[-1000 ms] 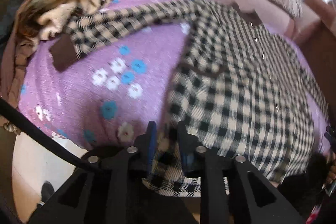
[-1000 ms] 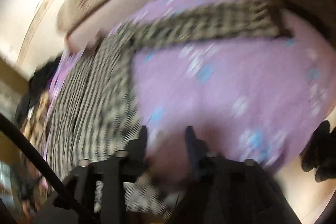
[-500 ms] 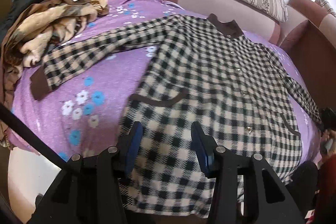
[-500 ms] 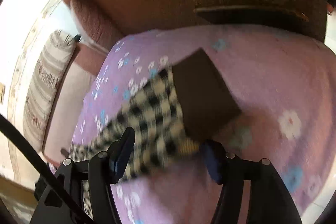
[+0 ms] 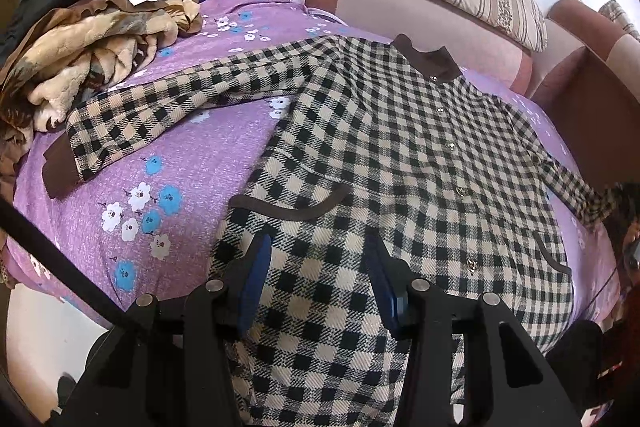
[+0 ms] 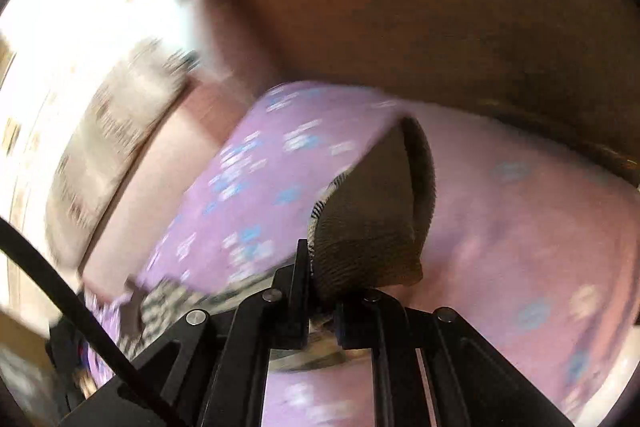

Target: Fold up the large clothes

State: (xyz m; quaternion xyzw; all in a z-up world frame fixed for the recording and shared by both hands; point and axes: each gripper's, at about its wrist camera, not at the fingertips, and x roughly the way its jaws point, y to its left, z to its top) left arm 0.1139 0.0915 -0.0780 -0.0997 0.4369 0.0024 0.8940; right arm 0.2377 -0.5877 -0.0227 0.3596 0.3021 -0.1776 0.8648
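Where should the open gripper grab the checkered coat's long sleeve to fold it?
Grab the brown cuff at the end of the checkered coat's outstretched sleeve. Bring the left gripper in from the bed's near edge: the cuff lies flat, thick-edged and clear of the blanket pile.

A black-and-cream checked coat is lying front-up, spread flat – brown collar pointing toward one o'clock, one sleeve stretching to nine o'clock, its brown cuff lying flat.
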